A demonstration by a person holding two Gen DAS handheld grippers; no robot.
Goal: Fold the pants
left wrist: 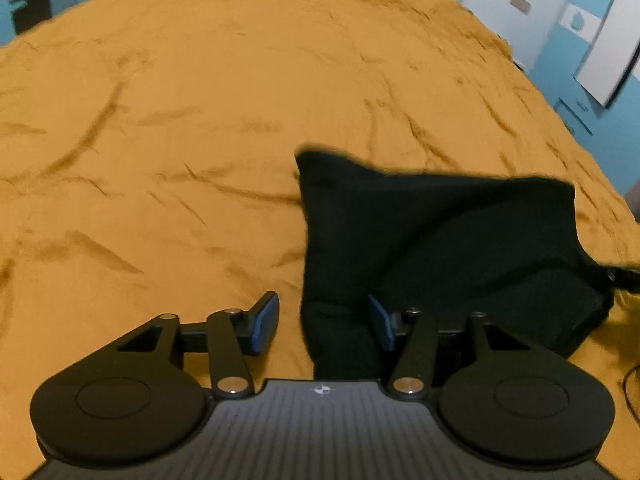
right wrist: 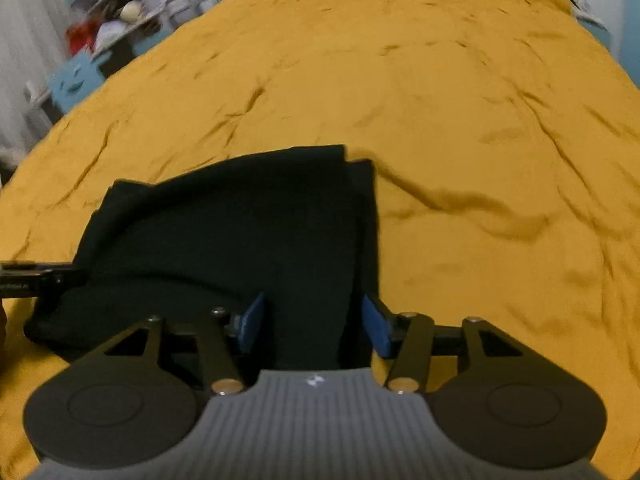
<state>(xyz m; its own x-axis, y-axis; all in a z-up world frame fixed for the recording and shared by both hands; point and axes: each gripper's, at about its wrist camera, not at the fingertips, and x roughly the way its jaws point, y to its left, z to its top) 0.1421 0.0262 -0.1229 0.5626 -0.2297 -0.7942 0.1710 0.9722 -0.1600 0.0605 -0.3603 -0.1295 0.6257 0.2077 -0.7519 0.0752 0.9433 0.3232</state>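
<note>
Left wrist view: my left fingers [left wrist: 322, 322] and right fingers [right wrist: 310, 326] stand released over folded black pants [left wrist: 440, 240] on the orange bed [left wrist: 200, 120].

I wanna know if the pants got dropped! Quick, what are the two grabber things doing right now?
Left gripper: open, holding nothing; the black pants lie between its pads on the yellow bedcover.
Right gripper: open too, pants loose between its pads.

My right gripper [right wrist: 314, 326] hangs over the near right corner of the folded black pants [right wrist: 240, 232], jaws apart, pads clear of the cloth. The pants lie on the mustard bedspread [right wrist: 460, 100]; another gripper [right wrist: 36, 276] reaches their left edge.
</note>
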